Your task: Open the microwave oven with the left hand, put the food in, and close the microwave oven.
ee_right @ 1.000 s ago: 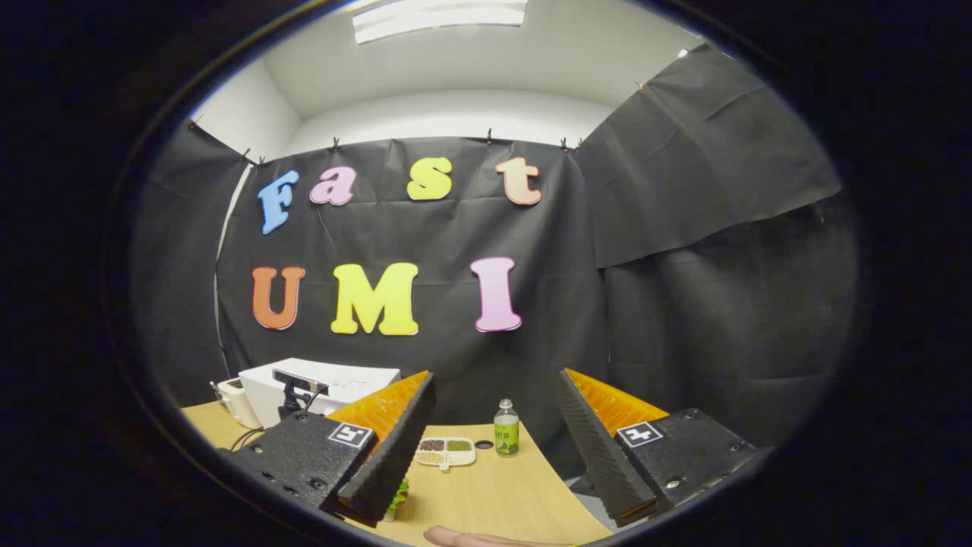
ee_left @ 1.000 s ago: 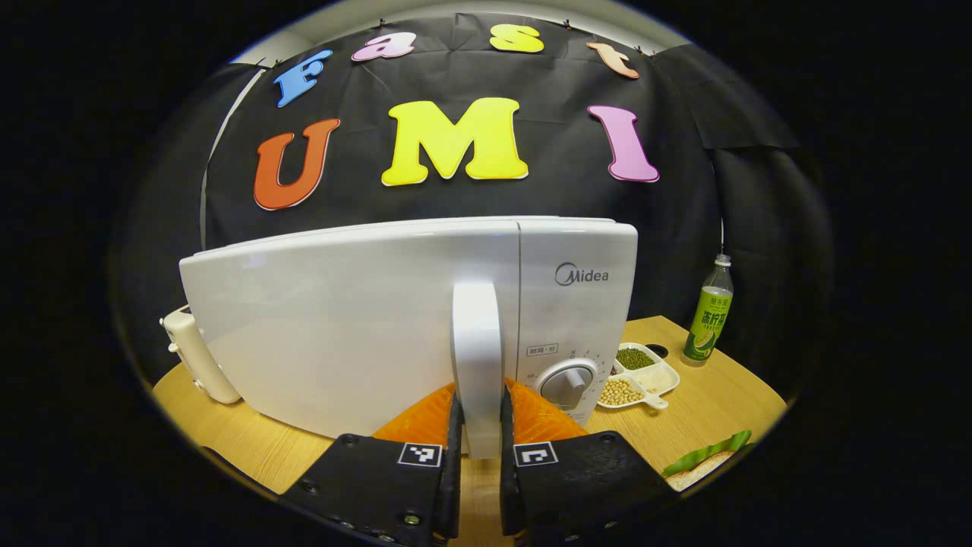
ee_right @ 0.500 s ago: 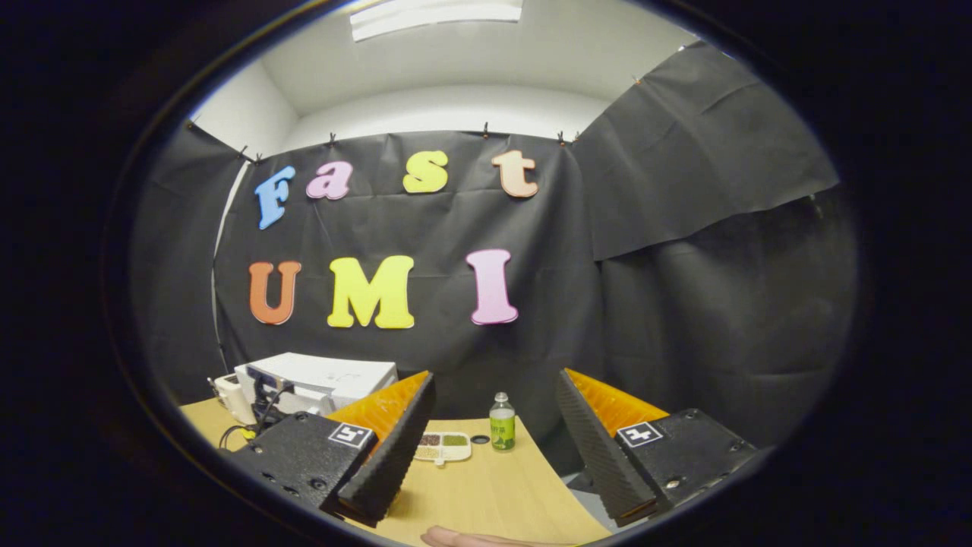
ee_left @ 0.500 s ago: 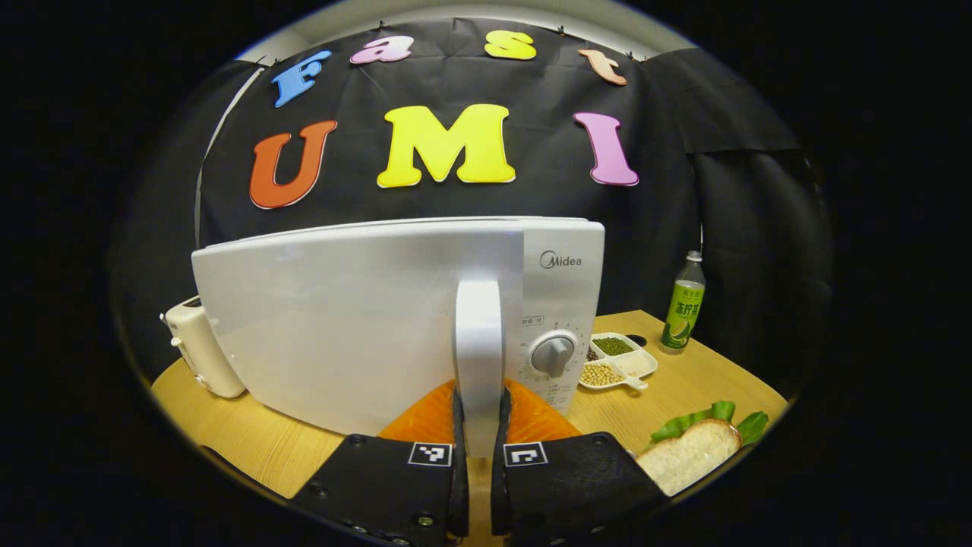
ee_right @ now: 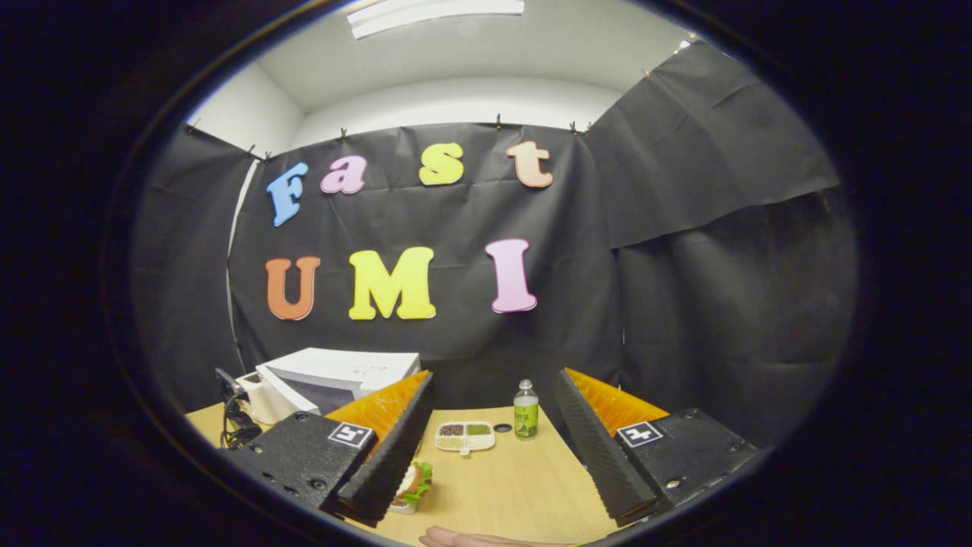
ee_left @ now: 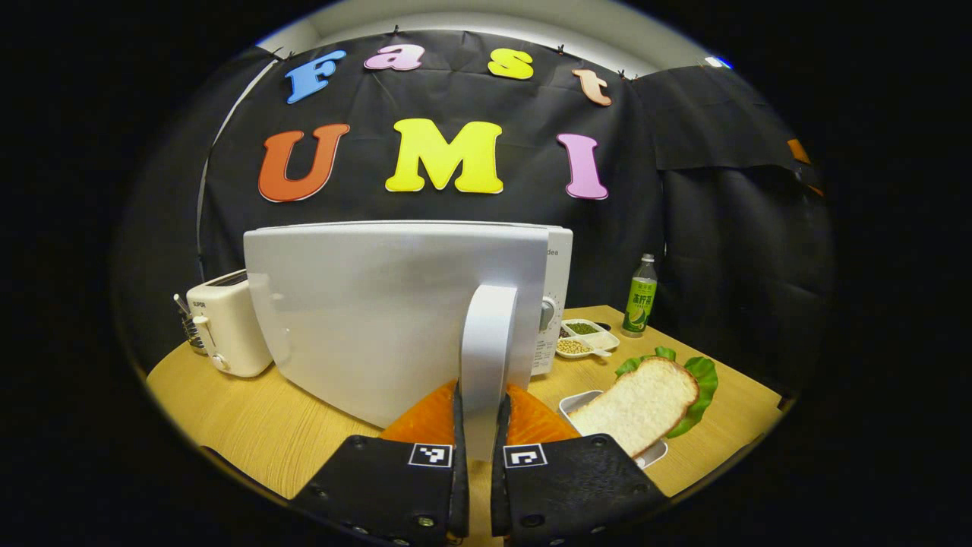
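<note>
In the left gripper view my left gripper [ee_left: 478,414] is shut on the white door handle [ee_left: 486,349] of the microwave [ee_left: 558,258]. The white door [ee_left: 380,304] is swung partly out from the body. A slice of bread on lettuce, the food [ee_left: 642,399], lies in a small white tray on the table to the right of my fingers. In the right gripper view my right gripper [ee_right: 493,425] hangs open above the table with nothing between its fingers. The microwave [ee_right: 342,372] stands far left there with its door ajar, and the food [ee_right: 414,482] peeks out beside my left finger.
A cream toaster [ee_left: 224,327] stands left of the microwave. A white divided dish of beans [ee_left: 585,338] and a green drink bottle [ee_left: 640,296] sit at the back right of the wooden table [ee_left: 243,410]. A person's fingertip [ee_right: 456,538] shows at the bottom of the right gripper view.
The microwave door has swung outward with my left gripper pulling its handle. The food has come further into the left gripper view. The right gripper stays open and has shifted only slightly.
</note>
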Motion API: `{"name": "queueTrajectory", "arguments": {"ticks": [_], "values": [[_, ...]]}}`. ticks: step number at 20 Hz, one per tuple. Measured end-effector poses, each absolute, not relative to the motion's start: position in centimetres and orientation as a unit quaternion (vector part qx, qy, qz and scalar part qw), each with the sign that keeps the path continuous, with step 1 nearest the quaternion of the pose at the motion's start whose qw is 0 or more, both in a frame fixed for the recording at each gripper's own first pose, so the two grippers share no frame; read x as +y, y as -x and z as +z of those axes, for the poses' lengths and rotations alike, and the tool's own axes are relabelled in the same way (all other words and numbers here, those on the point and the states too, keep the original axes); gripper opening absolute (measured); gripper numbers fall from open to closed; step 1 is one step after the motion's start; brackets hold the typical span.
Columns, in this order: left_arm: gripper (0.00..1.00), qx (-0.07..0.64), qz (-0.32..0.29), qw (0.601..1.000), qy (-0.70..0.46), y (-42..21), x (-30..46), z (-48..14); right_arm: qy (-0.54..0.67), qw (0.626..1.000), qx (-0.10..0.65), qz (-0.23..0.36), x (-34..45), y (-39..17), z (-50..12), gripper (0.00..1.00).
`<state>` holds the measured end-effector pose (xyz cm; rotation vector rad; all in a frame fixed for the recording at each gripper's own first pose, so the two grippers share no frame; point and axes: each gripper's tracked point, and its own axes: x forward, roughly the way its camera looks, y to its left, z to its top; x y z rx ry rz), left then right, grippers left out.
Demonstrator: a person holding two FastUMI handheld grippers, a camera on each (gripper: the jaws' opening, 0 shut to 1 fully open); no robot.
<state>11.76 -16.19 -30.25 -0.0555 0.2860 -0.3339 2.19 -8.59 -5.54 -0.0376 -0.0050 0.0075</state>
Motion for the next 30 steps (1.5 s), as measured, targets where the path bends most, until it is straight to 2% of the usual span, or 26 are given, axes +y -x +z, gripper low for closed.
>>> {"name": "queueTrajectory", "arguments": {"ticks": [1,2,7,8,9,10,11,12,13,14,15,16,17,18,19,20,21,22,25,26,27,28,30], "values": [[0.10,0.143,-0.169,0.975,0.025,-10.8,-15.4,-30.2,0.021,1.000,-0.005,0.006,-8.2,-1.7,-5.2,0.94],[0.10,0.149,-0.168,0.974,0.024,-9.8,-14.3,-30.2,0.020,1.000,-0.007,0.008,-7.6,-1.2,-5.0,1.00],[0.10,0.173,-0.140,0.975,0.014,-4.5,-7.4,-30.6,0.022,0.999,0.015,0.036,-4.7,1.0,-6.6,1.00],[0.07,0.176,-0.138,0.974,0.022,-3.3,-5.9,-30.5,0.024,0.999,0.023,0.036,-4.4,1.2,-7.2,1.00],[0.24,0.177,-0.131,0.975,0.039,-1.8,-4.1,-29.9,0.028,0.998,0.032,0.037,-4.1,1.2,-8.0,0.94],[0.38,0.179,-0.118,0.975,0.050,0.1,-2.0,-29.4,0.030,0.998,0.042,0.039,-3.6,1.2,-8.6,0.94],[0.52,0.175,-0.104,0.978,0.055,1.7,0.0,-28.5,0.030,0.997,0.052,0.043,-3.2,1.3,-9.2,1.00],[0.86,0.172,-0.086,0.980,0.055,3.0,2.1,-27.8,0.029,0.997,0.061,0.048,-2.7,1.1,-9.6,0.94],[0.93,0.166,-0.070,0.982,0.054,4.0,3.7,-27.0,0.028,0.996,0.071,0.052,-2.3,0.9,-10.0,0.94],[0.93,0.158,-0.054,0.985,0.046,4.6,5.2,-26.2,0.027,0.995,0.080,0.055,-1.9,0.4,-10.4,1.00],[0.94,0.151,-0.042,0.987,0.034,5.1,6.3,-25.5,0.025,0.993,0.093,0.063,-1.4,0.0,-11.1,1.00],[0.94,0.145,-0.039,0.988,0.024,5.7,7.0,-24.9,0.020,0.991,0.109,0.075,-0.7,-0.5,-11.7,0.94],[0.94,0.138,-0.036,0.990,0.021,6.3,7.4,-24.1,0.016,0.988,0.125,0.085,0.0,-0.9,-12.3,0.94],[0.94,0.130,-0.030,0.991,0.024,6.7,8.1,-23.3,0.016,0.986,0.137,0.090,0.4,-1.6,-12.8,1.00],[0.94,0.125,-0.030,0.991,0.035,6.9,8.3,-22.5,0.016,0.984,0.148,0.092,0.5,-2.2,-13.3,0.94],[0.94,0.120,-0.032,0.991,0.045,7.1,8.3,-21.7,0.019,0.983,0.160,0.092,0.5,-2.9,-13.7,0.94],[0.94,0.112,-0.027,0.992,0.051,6.9,8.7,-21.0,0.024,0.981,0.170,0.093,0.6,-3.6,-14.2,0.94],[0.95,0.104,-0.020,0.993,0.054,6.6,8.9,-20.2,0.030,0.978,0.182,0.094,0.7,-4.3,-14.7,1.00],[0.95,0.074,-0.009,0.995,0.072,5.6,8.9,-17.2,0.037,0.966,0.231,0.107,0.7,-6.4,-16.8,1.00],[0.95,0.067,-0.010,0.995,0.077,5.2,8.5,-16.3,0.033,0.961,0.249,0.112,0.6,-7.0,-17.6,0.94],[0.95,0.060,-0.013,0.995,0.079,4.8,8.1,-15.5,0.028,0.956,0.269,0.117,0.4,-7.7,-18.5,0.94],[0.95,0.054,-0.012,0.995,0.078,4.3,7.8,-14.7,0.022,0.949,0.289,0.121,0.2,-8.3,-19.2,1.00],[0.95,0.046,-0.003,0.997,0.069,3.5,7.5,-13.4,0.009,0.934,0.329,0.139,0.3,-9.3,-20.6,1.00]]}}
